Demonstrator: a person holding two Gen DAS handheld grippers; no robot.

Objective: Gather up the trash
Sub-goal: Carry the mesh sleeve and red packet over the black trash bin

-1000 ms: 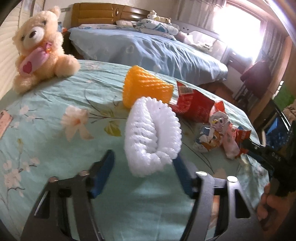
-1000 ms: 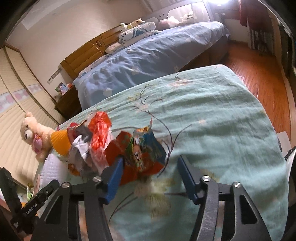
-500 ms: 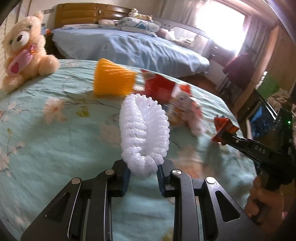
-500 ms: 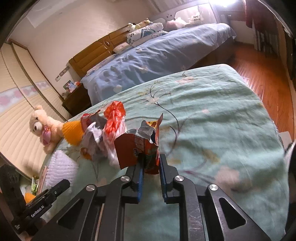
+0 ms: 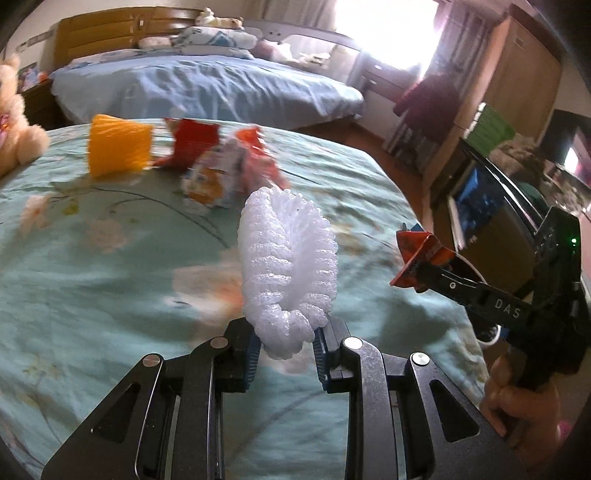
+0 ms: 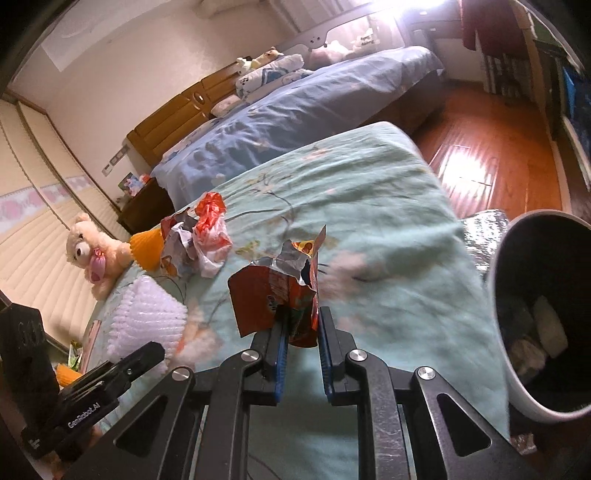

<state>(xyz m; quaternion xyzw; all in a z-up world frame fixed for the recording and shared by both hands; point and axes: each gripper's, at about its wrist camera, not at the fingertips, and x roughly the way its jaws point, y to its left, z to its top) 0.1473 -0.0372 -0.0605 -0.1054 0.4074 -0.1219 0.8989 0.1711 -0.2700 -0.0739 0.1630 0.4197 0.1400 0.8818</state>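
Blue-covered bed (image 6: 295,122) with wooden headboard (image 6: 173,118), glossy wooden floor (image 6: 491,147), bright window (image 5: 384,26), cream walls

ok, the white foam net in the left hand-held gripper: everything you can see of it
The foam net is a white, ribbed mesh sleeve of soft foam, flattened into an oval with a crease down its middle. It stands roughly upright, lifted clear of the green bedspread. The left hand-held gripper is shut on its bottom end, blue pads squeezing it. Nothing else touches it.
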